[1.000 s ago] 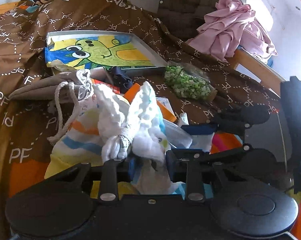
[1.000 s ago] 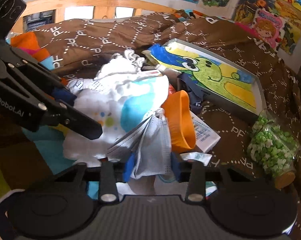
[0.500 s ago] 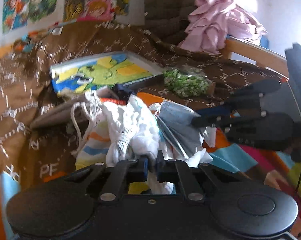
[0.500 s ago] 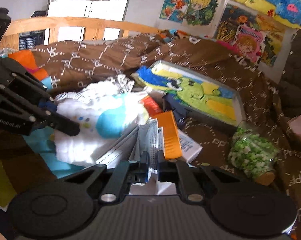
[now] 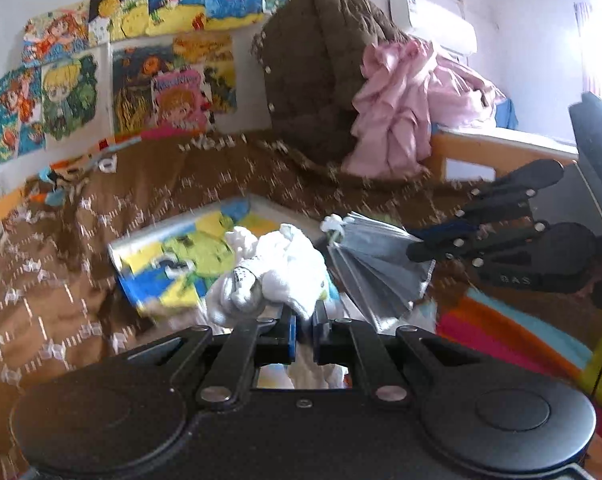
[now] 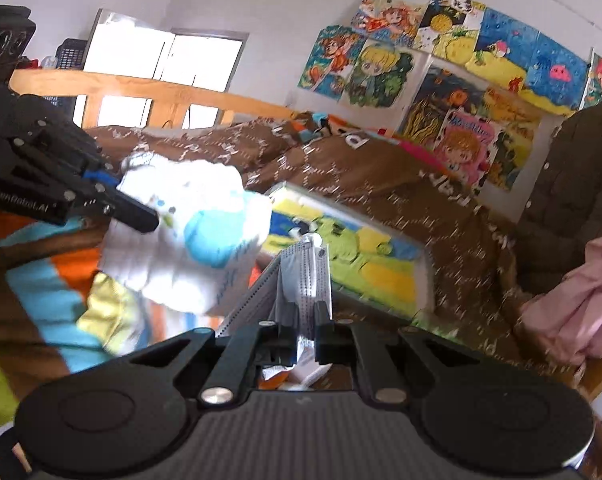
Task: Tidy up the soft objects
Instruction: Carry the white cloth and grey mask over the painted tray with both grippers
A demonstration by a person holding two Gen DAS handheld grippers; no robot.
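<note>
My left gripper (image 5: 304, 322) is shut on a white cloth bundle (image 5: 279, 276) with blue and coloured spots, held up above the bed. In the right wrist view the same white cloth bundle (image 6: 189, 240) hangs from the left gripper (image 6: 141, 216) at the left. My right gripper (image 6: 304, 340) is shut on a pleated grey-blue face mask (image 6: 301, 280), which fans upward from the jaws. The left wrist view shows that face mask (image 5: 377, 276) hanging from the right gripper (image 5: 417, 246) at the right, close beside the cloth.
A brown patterned blanket (image 5: 181, 184) covers the bed. A flat tray with a green cartoon picture (image 6: 357, 256) lies on it below both grippers. A pink garment (image 5: 405, 116) and a brown coat (image 5: 321, 68) pile at the back. A wooden bed rail (image 6: 149, 88) runs behind.
Both grippers closed on their items and rose off the cluttered bed, the left with the white cloth, the right with the mask. The orange item, jar and pouch dropped out of view.
</note>
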